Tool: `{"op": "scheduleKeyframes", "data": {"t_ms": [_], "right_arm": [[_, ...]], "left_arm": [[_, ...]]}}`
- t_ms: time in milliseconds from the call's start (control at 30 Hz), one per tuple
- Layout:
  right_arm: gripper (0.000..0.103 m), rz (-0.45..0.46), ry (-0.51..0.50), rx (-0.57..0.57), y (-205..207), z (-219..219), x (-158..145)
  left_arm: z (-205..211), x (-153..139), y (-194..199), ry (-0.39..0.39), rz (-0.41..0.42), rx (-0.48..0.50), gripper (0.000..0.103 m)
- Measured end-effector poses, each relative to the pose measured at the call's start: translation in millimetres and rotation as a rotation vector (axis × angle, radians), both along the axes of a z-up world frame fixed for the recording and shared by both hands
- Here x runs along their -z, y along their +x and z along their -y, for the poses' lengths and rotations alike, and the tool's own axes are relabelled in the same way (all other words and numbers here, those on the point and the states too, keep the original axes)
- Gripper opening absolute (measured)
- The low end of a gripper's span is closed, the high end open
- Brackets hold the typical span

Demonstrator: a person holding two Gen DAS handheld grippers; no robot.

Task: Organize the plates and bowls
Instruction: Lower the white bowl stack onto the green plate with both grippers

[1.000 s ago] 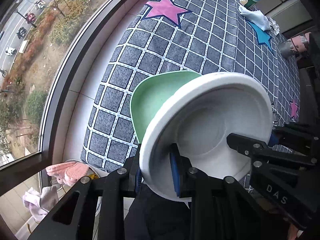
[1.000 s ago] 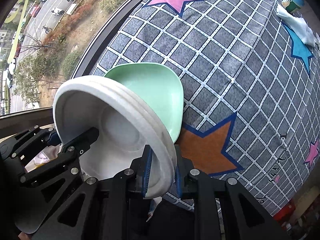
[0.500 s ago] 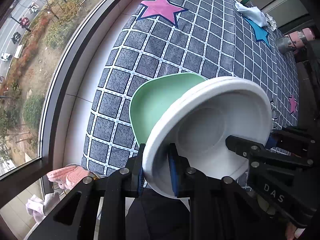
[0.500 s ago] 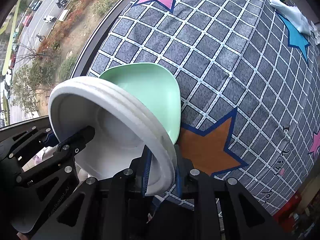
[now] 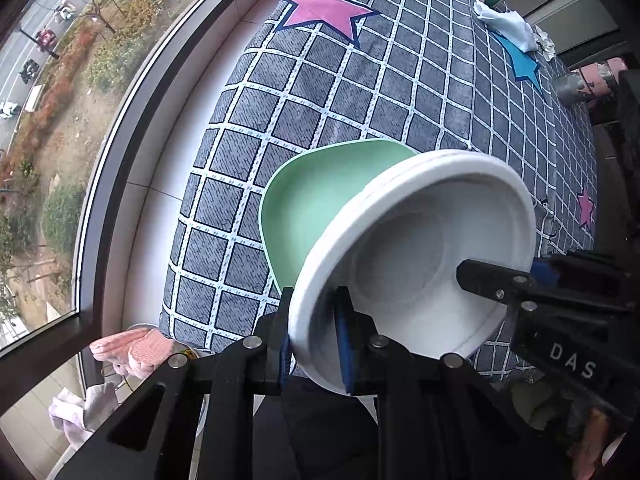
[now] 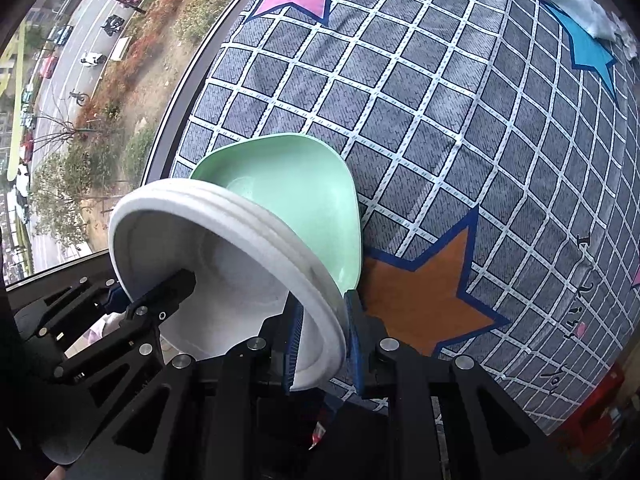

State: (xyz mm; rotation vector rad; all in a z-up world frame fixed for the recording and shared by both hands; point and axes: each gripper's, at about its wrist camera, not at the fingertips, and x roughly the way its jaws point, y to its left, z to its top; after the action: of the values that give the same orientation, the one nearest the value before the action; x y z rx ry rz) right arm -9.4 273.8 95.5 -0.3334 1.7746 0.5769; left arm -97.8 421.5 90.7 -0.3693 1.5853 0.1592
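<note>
Here both tongs pinch the same white bowl (image 5: 416, 256): the left gripper (image 5: 312, 340) and the right gripper (image 6: 320, 340) are closed on opposite rim edges. The bowl tilts above the green plate (image 6: 296, 196), partly overlapping it, so lowering forward should nest them.

Plain white stack of bowls (image 5: 420, 248), unpatterned, at 5 o'clock in the left wrist view. Pale mint green plate (image 5: 316, 200) behind, toward 10 o'clock of the white rim. Grey tablecloth (image 5: 360, 92) gridded with white lines, carrying a pink star (image 5: 326, 10) edged navy at 12 o'clock, a blue star (image 5: 520, 62) at 2 o'clock, an orange star (image 6: 428, 300) outlined blue at 4 o'clock in the right wrist view. Black left gripper (image 5: 314, 322) and right gripper (image 6: 322, 344), both with blue pads (image 6: 354, 340).
</note>
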Motion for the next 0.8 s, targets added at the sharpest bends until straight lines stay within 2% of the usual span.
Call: {"op": "scheduleKeyframes", "data": {"t_ms": [133, 267, 333, 400, 500, 800], "right_arm": [[0.023, 0.006, -0.002, -0.001, 0, 3, -2], [0.023, 0.024, -0.004, -0.006, 0, 4, -5], [0.015, 0.044, -0.004, -0.019, 0, 3, -7], [0.014, 0.059, 0.024, -0.034, 0, 3, -12], [0.014, 0.073, 0.041, -0.030, 0, 2, -17], [0.014, 0.069, 0.025, -0.034, -2, 0, -17]], "left_arm": [[-3, 2, -1, -0.012, -0.005, -0.012, 0.020], [-8, 9, -1, -0.064, -0.026, -0.047, 0.020], [-13, 14, -3, -0.091, -0.043, -0.076, 0.020], [-19, 15, -3, -0.108, -0.042, -0.100, 0.020], [-20, 11, -1, -0.087, -0.038, -0.090, 0.020], [-18, 15, 0, -0.106, -0.053, -0.088, 0.020]]}}
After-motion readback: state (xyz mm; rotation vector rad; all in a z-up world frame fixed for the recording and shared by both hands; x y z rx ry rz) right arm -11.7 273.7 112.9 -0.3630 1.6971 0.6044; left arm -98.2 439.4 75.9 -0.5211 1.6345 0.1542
